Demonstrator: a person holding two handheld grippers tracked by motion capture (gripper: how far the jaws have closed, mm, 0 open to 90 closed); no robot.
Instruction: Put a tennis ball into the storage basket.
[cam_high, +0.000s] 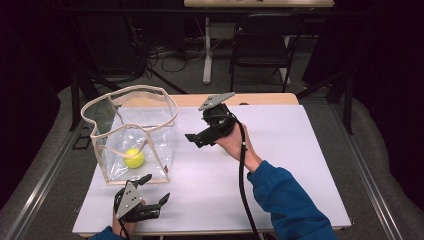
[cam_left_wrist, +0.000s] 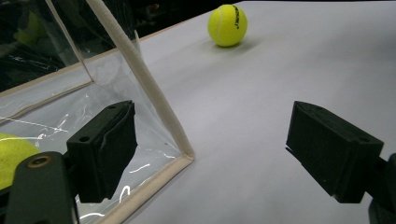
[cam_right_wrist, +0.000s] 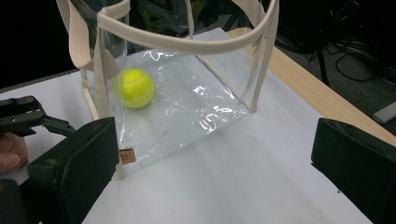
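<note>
Already one ball (cam_high: 134, 158) sits in the clear bag (cam_high: 150, 131); both grippers, left (cam_high: 150, 189) and right (cam_high: 194, 140), gape wide open, holding nothing, bag at nine o'clock from the right one.

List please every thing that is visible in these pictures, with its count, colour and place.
bag: one, clear with cream trim, standing open on the table's left part
tennis ball in bag: one, yellow-green, on the bag's floor
tennis ball outside: one, yellow-green, on the bare table
table: one, white top, wooden far edge
chair: one, black, behind the table
left gripper: one, black, open, before the bag
right gripper: one, black, open, right of the bag
sleeve: one, blue, right arm
</note>
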